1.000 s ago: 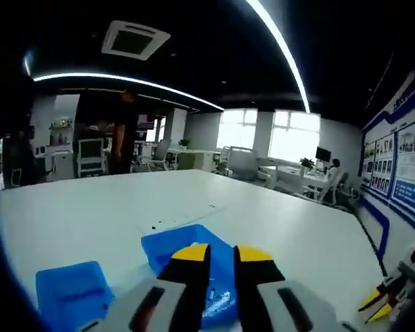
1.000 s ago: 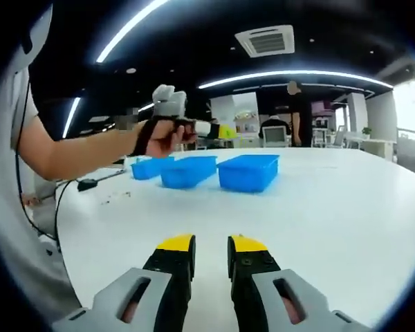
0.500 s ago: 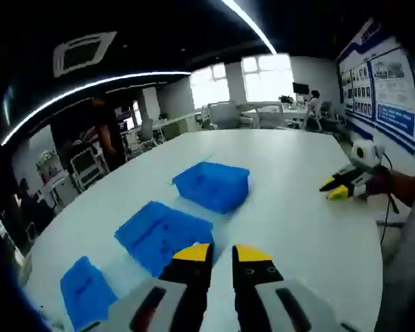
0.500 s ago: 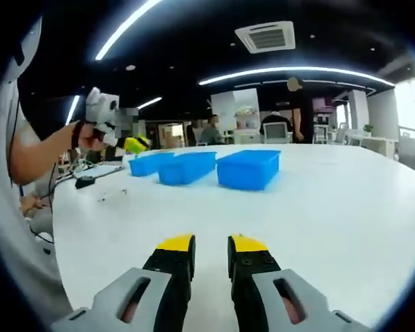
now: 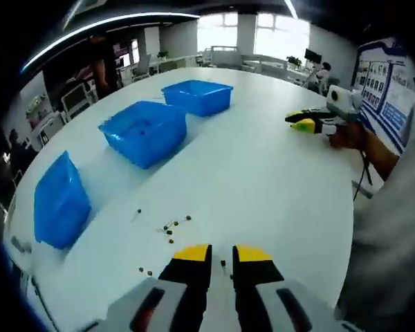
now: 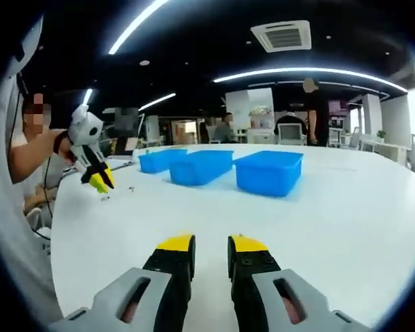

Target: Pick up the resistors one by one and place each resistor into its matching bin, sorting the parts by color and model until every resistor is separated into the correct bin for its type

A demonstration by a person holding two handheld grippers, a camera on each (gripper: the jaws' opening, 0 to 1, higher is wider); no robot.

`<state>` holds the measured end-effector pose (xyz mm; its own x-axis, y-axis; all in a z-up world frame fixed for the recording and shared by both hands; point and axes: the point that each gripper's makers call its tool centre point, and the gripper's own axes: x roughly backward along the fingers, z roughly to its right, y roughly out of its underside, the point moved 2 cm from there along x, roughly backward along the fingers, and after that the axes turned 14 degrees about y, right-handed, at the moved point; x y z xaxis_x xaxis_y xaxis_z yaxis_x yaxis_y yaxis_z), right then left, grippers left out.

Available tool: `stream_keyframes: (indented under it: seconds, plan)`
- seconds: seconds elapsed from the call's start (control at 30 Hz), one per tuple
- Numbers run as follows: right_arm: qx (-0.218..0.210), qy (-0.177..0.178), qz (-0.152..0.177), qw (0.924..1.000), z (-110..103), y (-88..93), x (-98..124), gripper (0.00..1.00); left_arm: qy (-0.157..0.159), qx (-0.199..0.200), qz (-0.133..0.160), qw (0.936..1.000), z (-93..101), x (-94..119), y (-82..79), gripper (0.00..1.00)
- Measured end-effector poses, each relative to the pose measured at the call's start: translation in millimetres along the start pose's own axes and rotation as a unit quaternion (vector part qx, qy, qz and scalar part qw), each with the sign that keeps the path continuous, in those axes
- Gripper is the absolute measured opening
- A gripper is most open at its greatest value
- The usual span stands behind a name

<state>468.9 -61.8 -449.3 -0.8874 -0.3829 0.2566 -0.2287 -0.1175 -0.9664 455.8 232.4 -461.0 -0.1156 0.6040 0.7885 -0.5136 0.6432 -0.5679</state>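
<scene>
Blue bins [image 5: 144, 131] near table [image 5: 263, 187] edge — resistors [image 5: 174, 225] below, apart.

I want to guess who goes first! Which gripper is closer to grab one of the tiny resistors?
Probably the left gripper: the resistors lie just ahead of its tips. The right gripper points at bare table.

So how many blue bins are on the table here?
3, in a row on the white table: the near bin, the middle bin, the far bin. None looks hidden.
</scene>
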Motion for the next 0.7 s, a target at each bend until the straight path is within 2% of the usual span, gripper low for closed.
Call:
stream_keyframes:
  seconds: [0.13, 0.4, 0.5, 0.7]
  plan:
    - [-0.009, 0.005, 0.002, 0.9999, 4.3, -0.2, 1.8, 0.21, -0.007, 0.006, -0.013, 0.9999, -0.7, -3.6, 7.4, 0.15]
    - [-0.007, 0.003, -0.003, 1.0, 3.9, 1.9, 0.6, 0.21, 0.005, 0.022, -0.004, 0.9997, 2.4, -2.2, 9.9, 0.12]
    - [-0.006, 0.004, -0.003, 1.0, 3.9, 2.3, 0.2, 0.21, 0.016, 0.018, 0.008, 0.9997, 4.3, -2.8, 11.0, 0.07]
    - [-0.008, 0.004, -0.003, 1.0, 4.6, 2.6, -0.8, 0.21, 0.023, 0.037, 0.046, 0.998, 2.7, 2.9, 9.1, 0.06]
